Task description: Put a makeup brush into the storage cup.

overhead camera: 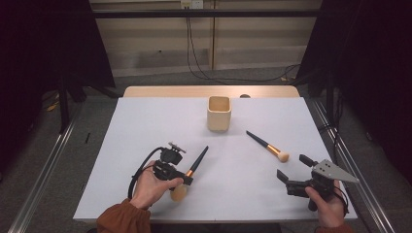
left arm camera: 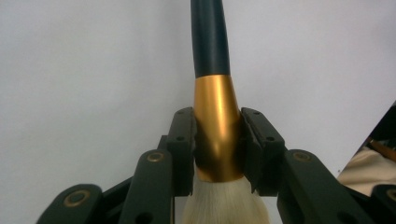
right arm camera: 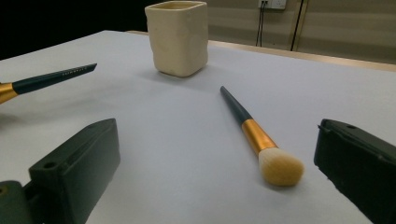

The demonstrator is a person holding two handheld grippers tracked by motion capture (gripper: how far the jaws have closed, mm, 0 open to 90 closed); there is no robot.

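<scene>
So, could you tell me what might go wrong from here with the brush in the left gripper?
The left gripper clamps the held brush on its smooth, tapered gold ferrule, so it might slip or pivot. The cup looks narrow and light; the long handle could catch its rim and tip it. The second brush could roll if nudged.

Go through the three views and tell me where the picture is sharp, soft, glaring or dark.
High view: the white table is evenly lit, the surroundings fall to near black. Left gripper view: the gold ferrule of the held brush carries a bright sheen, while the left tool arms at the bottom edge blur. Right gripper view: the lying brush and cup are fairly sharp, casting soft shadows; the near right tool looks soft.
</scene>
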